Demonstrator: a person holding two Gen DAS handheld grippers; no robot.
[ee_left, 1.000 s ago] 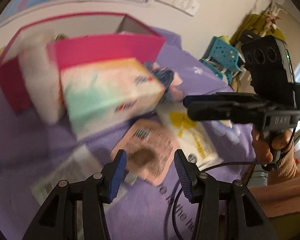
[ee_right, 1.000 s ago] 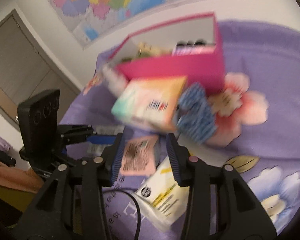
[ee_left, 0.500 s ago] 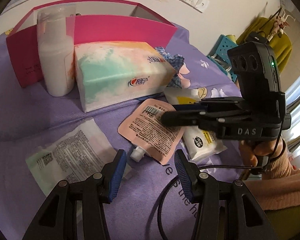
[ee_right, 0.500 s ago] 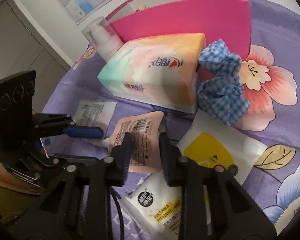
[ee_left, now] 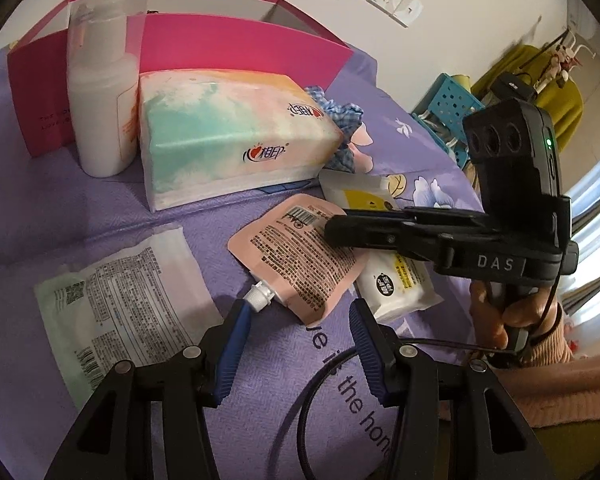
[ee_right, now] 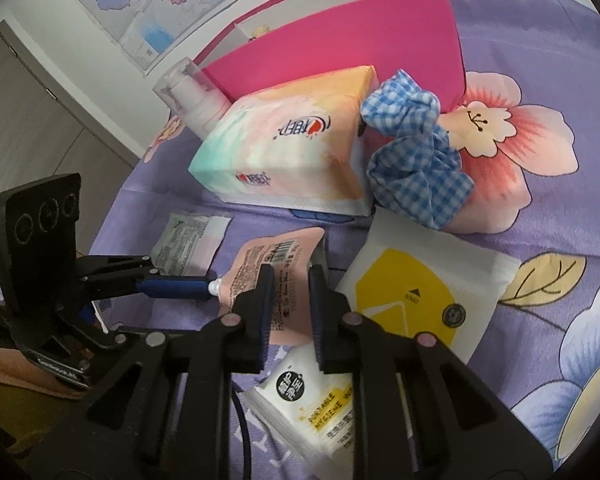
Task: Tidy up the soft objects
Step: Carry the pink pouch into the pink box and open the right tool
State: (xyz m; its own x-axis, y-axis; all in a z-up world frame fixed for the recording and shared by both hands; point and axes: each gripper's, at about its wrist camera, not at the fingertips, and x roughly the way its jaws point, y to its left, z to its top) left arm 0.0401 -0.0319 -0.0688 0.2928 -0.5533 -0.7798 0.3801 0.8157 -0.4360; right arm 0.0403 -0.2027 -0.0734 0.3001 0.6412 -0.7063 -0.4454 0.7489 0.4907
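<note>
Near the front edge of the purple floral bedspread (ee_right: 539, 92) lies the pink spouted pouch (ee_right: 272, 264), flat, barcode end toward the back, white cap (ee_left: 260, 298) toward the front. Right over its middle hangs the right gripper (ee_right: 290, 280), jaws narrowed and just been closing, pouch beneath and between the pads though no press on it can be made out. Just short of the cap sits the left gripper (ee_left: 296, 320), jaws moderately apart with only bedspread between them, one blue pad (ee_right: 176, 286) touching or nearly touching the cap. Partly under the pouch's right side, a white wipes pack (ee_right: 311, 404) with yellow lettering; beside that, a white sachet (ee_right: 411, 292) with a yellow panel. To the left, a flat clear-and-green packet (ee_left: 120, 300), well apart from the pouch. Behind, a pastel tissue pack (ee_right: 296, 152), with a blue gingham scrunchie (ee_right: 411, 160) touching its right end and a white pump bottle (ee_left: 100, 100) upright at its left. Farther back, toward the wall edge, an open pink box (ee_right: 359, 36), contents too hidden to tell. At the right of the left wrist view, a hand (ee_left: 511, 304) in a pink sleeve gripping the right tool's handle.
</note>
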